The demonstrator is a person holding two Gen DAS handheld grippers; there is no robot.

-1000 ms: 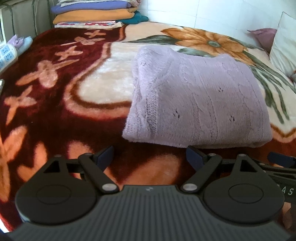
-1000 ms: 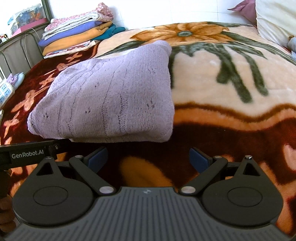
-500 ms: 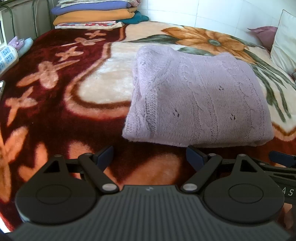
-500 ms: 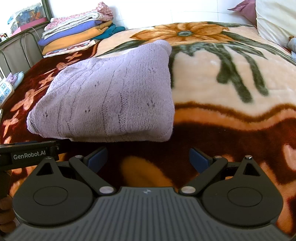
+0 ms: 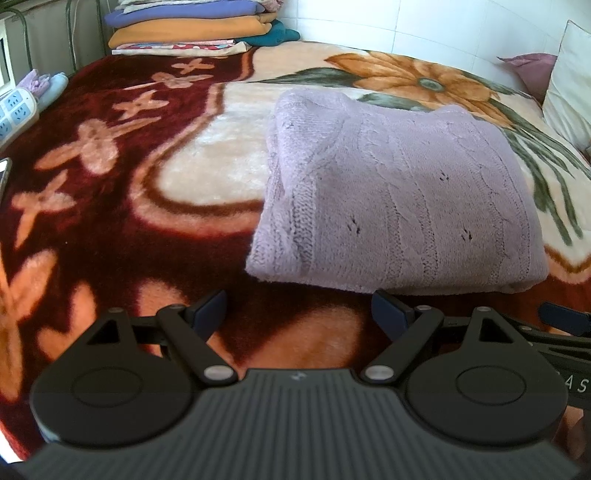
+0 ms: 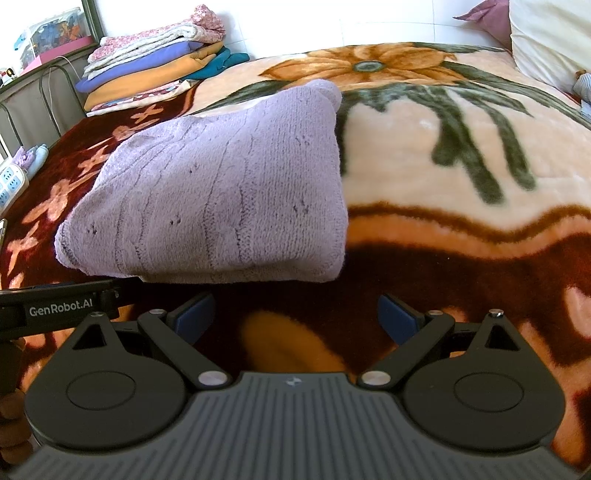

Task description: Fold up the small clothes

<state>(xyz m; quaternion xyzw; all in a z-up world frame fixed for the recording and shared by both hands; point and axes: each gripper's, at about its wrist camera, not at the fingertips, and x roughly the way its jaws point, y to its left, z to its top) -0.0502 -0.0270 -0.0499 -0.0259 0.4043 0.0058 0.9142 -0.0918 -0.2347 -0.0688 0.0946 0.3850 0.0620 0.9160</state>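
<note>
Left gripper (image 5: 298, 309): jaws spread wide, nothing between the blue pads, held over the dark red part of the blanket (image 5: 110, 229). Right gripper (image 6: 296, 316): jaws likewise wide and empty, above an orange patch of the same blanket.

Folded lilac knit sweater (image 5: 402, 199): flat on the blanket, just ahead of both tools; ahead and right of the left gripper, with the near edge just past the right-hand pad (image 5: 388, 312); ahead and left of the right gripper, with the near edge beyond the left-hand pad (image 6: 194, 314). No pad touching the knit.

Count: one sweater, folded into a rectangle; two grippers, two pads each; one stack of folded textiles (image 6: 155, 66) far ahead at the back-left corner of the bed, layers in purple, orange, teal and floral print, exact number not clear; two pillows (image 6: 546, 33) far ahead to the right, one pale and one mauve; one white power strip (image 5: 14, 110) far left.

Writing: "GenRobot.AI" in white on the black side of the left gripper as seen from the right wrist; letters "A S" at the right edge of the left wrist view, the remainder cut off.
</note>
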